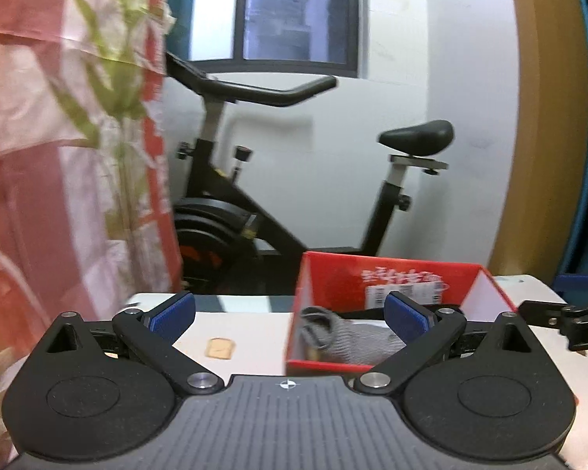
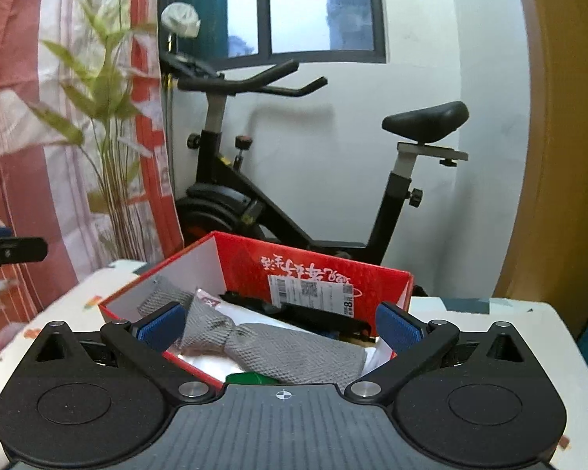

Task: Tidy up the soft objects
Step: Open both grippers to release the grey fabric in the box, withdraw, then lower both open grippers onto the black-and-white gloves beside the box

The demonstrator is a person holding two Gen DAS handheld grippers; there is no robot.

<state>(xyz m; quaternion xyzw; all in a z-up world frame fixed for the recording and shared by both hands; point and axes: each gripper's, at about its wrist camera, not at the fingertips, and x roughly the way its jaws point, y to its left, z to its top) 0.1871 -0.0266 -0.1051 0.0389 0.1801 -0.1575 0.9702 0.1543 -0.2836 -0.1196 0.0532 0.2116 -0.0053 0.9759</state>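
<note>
A red cardboard box (image 2: 313, 274) stands on the white table (image 2: 490, 313), open at the top. A grey knitted cloth (image 2: 286, 348) lies inside it on white and black soft items. The same box (image 1: 392, 278) and grey cloth (image 1: 356, 337) show in the left wrist view, ahead and to the right. My right gripper (image 2: 280, 327) is open and empty, just above the box's near side. My left gripper (image 1: 290, 313) is open and empty, to the left of the box. The right gripper's black arm (image 1: 560, 317) shows at the right edge.
A small tan piece (image 1: 220, 348) lies on the table left of the box. An exercise bike (image 2: 294, 196) stands behind the table by the white wall. A pink curtain (image 2: 19, 117) and a green plant (image 2: 106, 98) are at the left.
</note>
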